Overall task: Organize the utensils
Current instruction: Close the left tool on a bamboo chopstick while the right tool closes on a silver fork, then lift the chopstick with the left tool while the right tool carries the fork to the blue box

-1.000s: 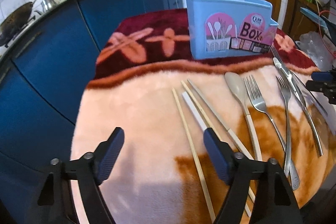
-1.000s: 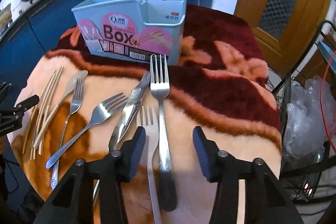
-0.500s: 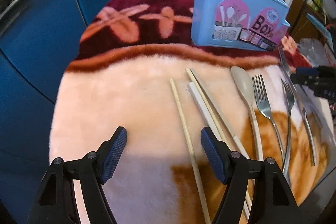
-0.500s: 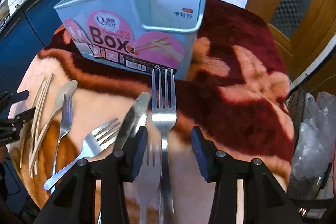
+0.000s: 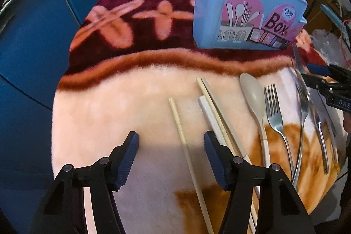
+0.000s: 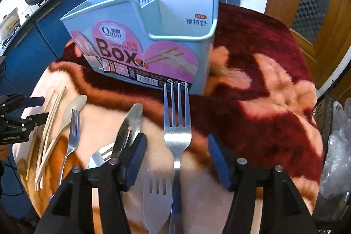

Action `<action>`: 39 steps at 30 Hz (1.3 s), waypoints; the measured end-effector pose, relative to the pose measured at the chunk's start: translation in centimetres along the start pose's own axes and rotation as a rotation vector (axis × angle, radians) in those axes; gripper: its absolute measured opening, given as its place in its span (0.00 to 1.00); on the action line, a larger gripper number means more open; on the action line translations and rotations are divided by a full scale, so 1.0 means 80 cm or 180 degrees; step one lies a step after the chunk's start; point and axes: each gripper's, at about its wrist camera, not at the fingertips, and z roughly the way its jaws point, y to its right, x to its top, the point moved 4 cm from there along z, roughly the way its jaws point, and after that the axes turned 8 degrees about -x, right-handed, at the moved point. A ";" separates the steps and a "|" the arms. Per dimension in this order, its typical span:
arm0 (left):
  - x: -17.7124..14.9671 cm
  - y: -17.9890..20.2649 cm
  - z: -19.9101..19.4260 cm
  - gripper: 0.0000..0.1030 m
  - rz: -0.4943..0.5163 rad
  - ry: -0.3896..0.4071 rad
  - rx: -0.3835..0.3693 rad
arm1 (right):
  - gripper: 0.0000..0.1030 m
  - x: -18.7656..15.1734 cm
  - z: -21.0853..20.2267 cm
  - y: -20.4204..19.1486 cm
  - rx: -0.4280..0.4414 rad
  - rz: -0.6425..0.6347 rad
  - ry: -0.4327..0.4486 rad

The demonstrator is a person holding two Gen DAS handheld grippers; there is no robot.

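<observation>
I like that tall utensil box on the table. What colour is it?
The utensil box is light blue with a pink label, clearest in the right wrist view.

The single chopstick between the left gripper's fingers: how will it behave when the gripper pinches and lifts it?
The chopstick looks thin and stiff, so it probably stays straight. Lying on the plush blanket, it may sink in and slip past the closing left gripper. Gripped this far from its middle, it could tilt.

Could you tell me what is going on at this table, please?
A person with a gripper in each hand is sorting cutlery into the blue box, which looks empty where its inside shows. The left gripper hangs over a lone chopstick, jaws closing but not yet touching it. The right gripper straddles a big fork, jaws opening. Everything lies on the blanket.
</observation>
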 end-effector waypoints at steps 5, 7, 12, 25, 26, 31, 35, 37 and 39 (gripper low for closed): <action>-0.001 0.002 -0.002 0.48 -0.0138 -0.0026 -0.0003 | 0.29 0.002 -0.002 0.011 0.0031 0.0154 -0.0028; 0.000 0.005 -0.003 0.41 -0.0127 0.0064 -0.0024 | 0.29 0.007 0.001 0.014 0.0071 0.0214 -0.0075; -0.001 0.008 -0.004 0.21 -0.0098 0.0210 -0.0228 | 0.34 0.018 0.008 0.000 -0.0033 0.0199 -0.0024; 0.002 -0.004 -0.030 0.04 0.0020 0.0799 -0.0906 | 0.27 0.016 -0.071 -0.001 -0.0424 0.0675 0.0919; 0.004 -0.004 -0.037 0.04 0.0040 0.0901 -0.0934 | 0.27 0.013 -0.084 -0.005 -0.0502 0.0685 0.1041; 0.017 0.004 -0.073 0.04 0.0113 0.1376 -0.1019 | 0.27 0.001 -0.133 -0.016 -0.0808 0.0630 0.1480; 0.026 0.017 -0.108 0.04 0.0120 0.1748 -0.1023 | 0.26 -0.005 -0.166 -0.019 -0.0860 0.0586 0.1777; 0.031 0.020 -0.120 0.04 0.0092 0.1868 -0.1011 | 0.26 -0.005 -0.181 -0.023 -0.0880 0.0570 0.1921; 0.039 0.024 -0.134 0.04 0.0053 0.1985 -0.0984 | 0.26 -0.004 -0.190 -0.026 -0.0877 0.0555 0.2042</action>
